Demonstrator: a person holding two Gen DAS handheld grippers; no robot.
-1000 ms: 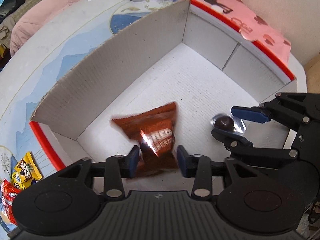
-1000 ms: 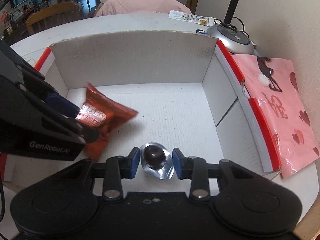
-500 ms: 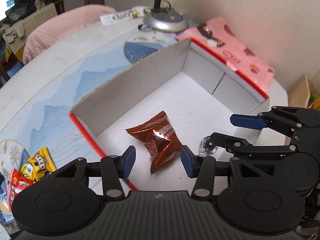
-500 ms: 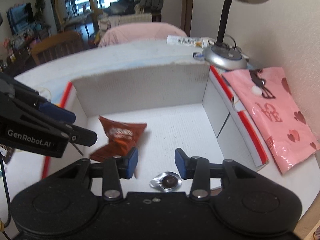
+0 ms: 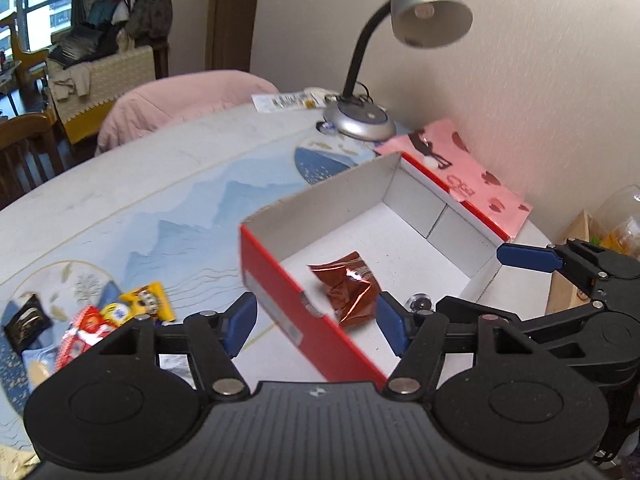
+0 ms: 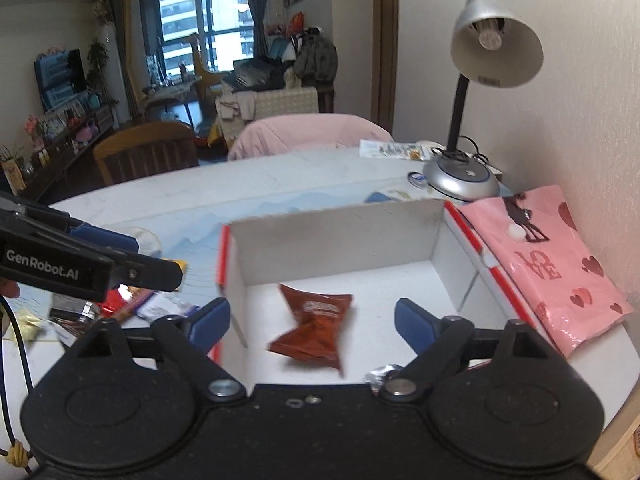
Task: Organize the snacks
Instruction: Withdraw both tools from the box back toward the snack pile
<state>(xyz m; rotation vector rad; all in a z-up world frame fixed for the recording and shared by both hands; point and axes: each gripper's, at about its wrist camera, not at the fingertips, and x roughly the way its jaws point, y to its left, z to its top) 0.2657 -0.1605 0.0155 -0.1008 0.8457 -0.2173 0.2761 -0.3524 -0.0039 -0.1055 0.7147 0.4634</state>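
A white box with red rims (image 5: pixel 276 276) (image 6: pixel 340 240) stands on the table. A brown Oreo packet (image 5: pixel 348 286) (image 6: pixel 316 328) lies on its floor. A foil-wrapped chocolate (image 5: pixel 418 303) (image 6: pixel 380 376) lies beside it near the front wall. My left gripper (image 5: pixel 316 328) is open and empty, raised above the box's left front rim. My right gripper (image 6: pixel 312 322) is open and empty, raised above the box's front; it also shows in the left wrist view (image 5: pixel 480 280). Several loose snack packets (image 5: pixel 116 314) (image 6: pixel 132 300) lie on the table left of the box.
A silver desk lamp (image 5: pixel 360 124) (image 6: pixel 460 180) stands behind the box by the wall. A pink bag with hearts (image 5: pixel 472 172) (image 6: pixel 548 268) lies right of the box. A pink-covered chair (image 5: pixel 180 100) and a wooden chair (image 6: pixel 148 156) stand at the table's far side.
Both grippers have let go of their snacks, opened wider and pulled up and back from the box. The Oreo packet and the foil chocolate now lie on the box floor.
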